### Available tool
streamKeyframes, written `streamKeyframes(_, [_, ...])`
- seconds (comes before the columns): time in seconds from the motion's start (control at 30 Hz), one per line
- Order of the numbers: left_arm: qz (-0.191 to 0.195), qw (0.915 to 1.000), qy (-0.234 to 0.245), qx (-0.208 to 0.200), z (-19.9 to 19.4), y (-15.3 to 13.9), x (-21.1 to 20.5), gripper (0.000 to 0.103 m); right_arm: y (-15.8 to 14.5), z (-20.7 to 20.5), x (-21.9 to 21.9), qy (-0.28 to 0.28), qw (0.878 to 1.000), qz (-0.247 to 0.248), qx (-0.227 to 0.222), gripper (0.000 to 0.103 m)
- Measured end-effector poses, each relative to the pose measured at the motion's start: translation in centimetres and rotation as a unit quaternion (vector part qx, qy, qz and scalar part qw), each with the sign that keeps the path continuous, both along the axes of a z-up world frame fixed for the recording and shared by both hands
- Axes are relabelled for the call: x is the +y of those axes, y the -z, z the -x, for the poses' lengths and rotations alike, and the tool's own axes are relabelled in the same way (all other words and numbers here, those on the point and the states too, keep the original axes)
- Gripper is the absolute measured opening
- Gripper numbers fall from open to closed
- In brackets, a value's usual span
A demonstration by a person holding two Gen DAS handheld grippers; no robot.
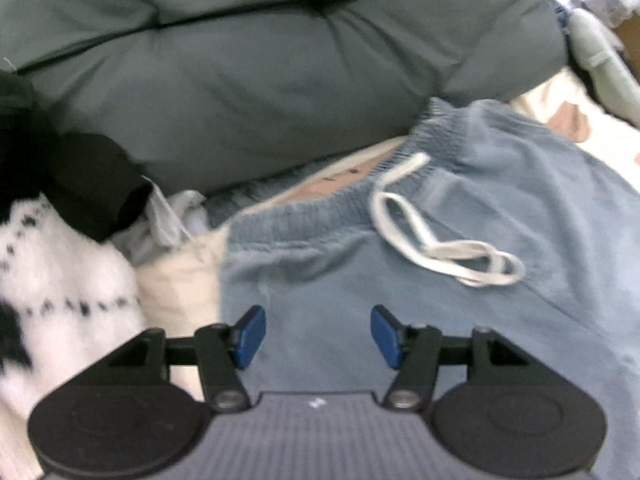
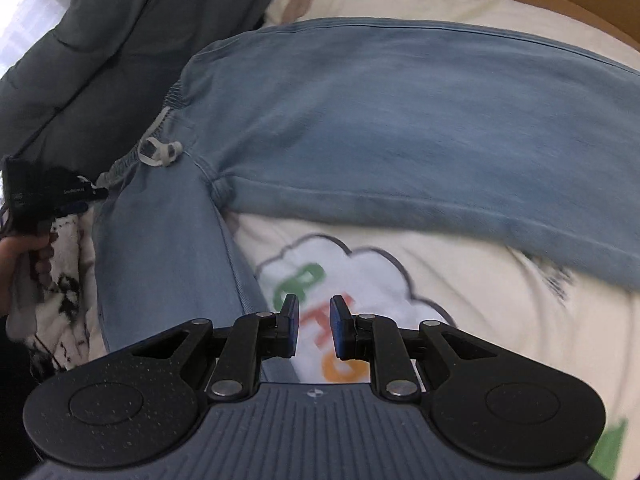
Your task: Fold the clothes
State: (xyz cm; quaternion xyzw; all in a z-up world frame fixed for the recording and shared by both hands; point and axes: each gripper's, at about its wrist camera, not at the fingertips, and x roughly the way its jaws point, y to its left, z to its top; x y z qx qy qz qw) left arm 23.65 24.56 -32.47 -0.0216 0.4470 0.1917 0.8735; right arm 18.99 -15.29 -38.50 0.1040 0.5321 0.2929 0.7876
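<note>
Light blue sweatpants [image 1: 440, 300] lie spread on the bed, with the elastic waistband [image 1: 304, 216] and a white drawstring [image 1: 432, 248] showing in the left wrist view. My left gripper [image 1: 318, 336] hovers just over the fabric below the waistband, open, with nothing between its blue pads [image 1: 250, 336]. In the right wrist view the sweatpants [image 2: 380, 120] show both legs, one running right and one [image 2: 160, 260] coming toward the camera. My right gripper [image 2: 316, 328] sits over the printed sheet between the legs, its jaws a narrow gap apart and empty.
A grey-green duvet [image 1: 280, 60] is bunched behind the waistband. A white knit with black pattern [image 1: 60, 280] and a black garment [image 1: 88, 184] lie to the left. The cream bedsheet [image 2: 500, 320] carries cartoon prints. A person's hand [image 2: 16, 252] shows at the left edge.
</note>
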Motion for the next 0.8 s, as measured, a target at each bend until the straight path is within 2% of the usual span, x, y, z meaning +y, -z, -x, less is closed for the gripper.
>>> streamKeyframes(0.17, [0.05, 0.9975, 0.048, -0.013, 0.6, 0.0, -4.8, 0.061, 1.1, -1.4, 2.5, 0.005, 1.0, -0.029, 0.007, 0.018])
streamKeyframes(0.27, [0.068, 0.9939, 0.087, -0.008, 0.1, 0.5, -7.9, 0.061, 1.9, -1.8, 4.0, 0.011, 0.999, -0.046, 0.02, 0.018])
streamKeyframes(0.4, [0.109, 0.9878, 0.111, -0.004, -0.7, 1.2, -11.1, 0.058, 2.5, -1.8, 5.7, 0.0, 0.999, -0.044, 0.026, 0.018])
streamKeyframes(0.7, [0.16, 0.9793, 0.124, 0.006, -1.4, 2.1, -14.9, 0.058, 2.7, -1.9, 7.0, -0.012, 0.998, -0.05, 0.026, 0.018])
streamKeyframes(0.8, [0.182, 0.9755, 0.122, 0.021, -1.3, 3.0, -15.3, 0.057, 2.6, -1.8, 7.5, -0.022, 0.999, -0.044, 0.021, 0.018])
